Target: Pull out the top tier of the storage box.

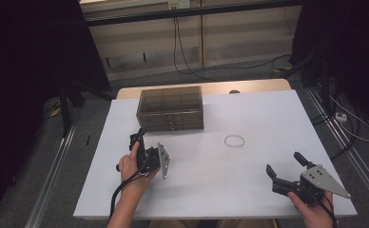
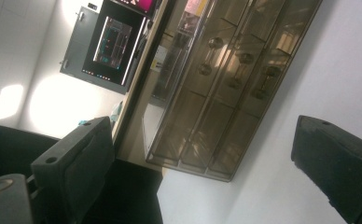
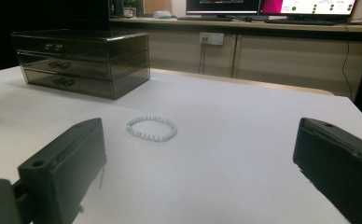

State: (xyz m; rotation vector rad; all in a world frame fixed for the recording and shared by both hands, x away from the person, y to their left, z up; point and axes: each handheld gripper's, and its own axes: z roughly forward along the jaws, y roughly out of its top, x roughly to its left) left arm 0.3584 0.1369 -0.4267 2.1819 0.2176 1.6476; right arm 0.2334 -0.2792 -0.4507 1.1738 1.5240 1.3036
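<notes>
A smoky see-through drawer box [image 1: 170, 108] with three drawers stands at the back left of the white table [image 1: 211, 190]. A white bead bracelet [image 1: 225, 140] lies flat to its right, mid-table. My left gripper [image 1: 137, 137], rolled onto its side in a hand, points at the box from just in front of it, open and empty. The left gripper view looks at the drawer fronts [image 2: 216, 93] between the jaws of that gripper [image 2: 198, 135]. My right gripper [image 1: 284, 163] rests near the front right, open. It [image 3: 198, 135] faces the bracelet [image 3: 154, 138], with the box [image 3: 83, 63] beyond.
A wooden surface [image 1: 206, 88] shows behind the white table's far edge. Cables [image 1: 192, 66] run over the floor beyond. Monitors [image 3: 263, 7] stand on a counter at the back. A metal rail [image 1: 54, 175] runs along the floor to the left.
</notes>
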